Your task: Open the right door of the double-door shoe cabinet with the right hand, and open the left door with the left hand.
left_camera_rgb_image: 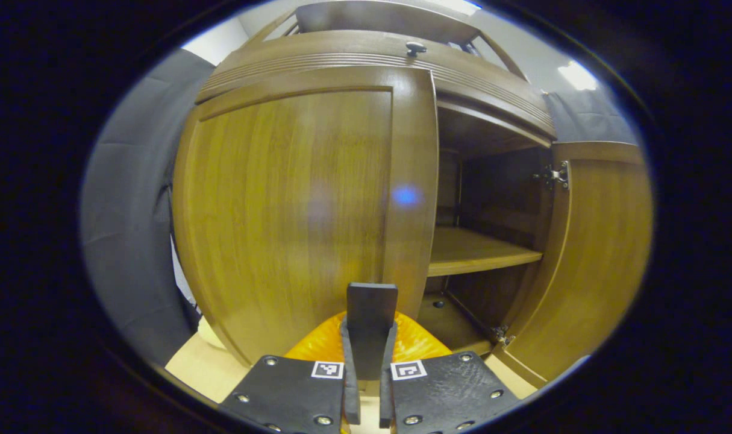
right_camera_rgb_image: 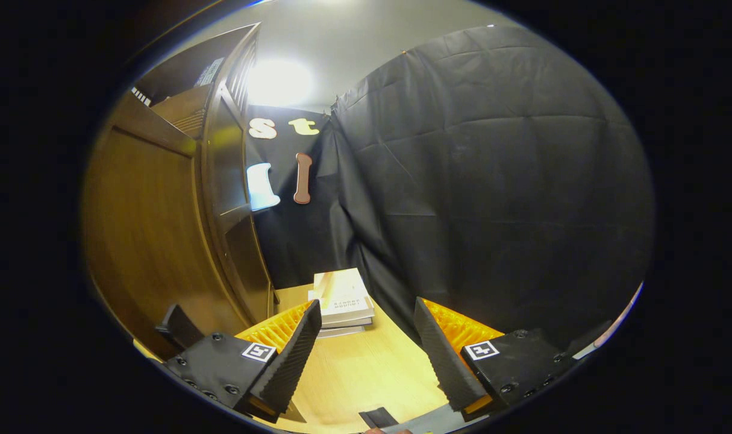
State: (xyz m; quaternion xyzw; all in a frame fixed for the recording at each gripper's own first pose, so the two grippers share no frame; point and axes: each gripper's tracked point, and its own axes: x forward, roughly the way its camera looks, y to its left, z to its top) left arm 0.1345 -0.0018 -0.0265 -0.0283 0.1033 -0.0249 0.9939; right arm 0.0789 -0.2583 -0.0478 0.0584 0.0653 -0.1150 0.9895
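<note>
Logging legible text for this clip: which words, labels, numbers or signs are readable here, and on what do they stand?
No text can be quoted.
Stack of books: print on the cover, too small to read.
Sticker on top of the cabinet: blurred, unreadable.
Left claw and right claw: square coded markers, patterns only, no words.
Door handle gripped in the left claw: no marking visible.

Cut off at the lower rim: left door [left_camera_rgb_image: 293, 211] bottom edge. Hidden behind closed fingers: left gripper [left_camera_rgb_image: 370, 337] contact point. Too small to read: books [right_camera_rgb_image: 343, 301] titles.
</note>
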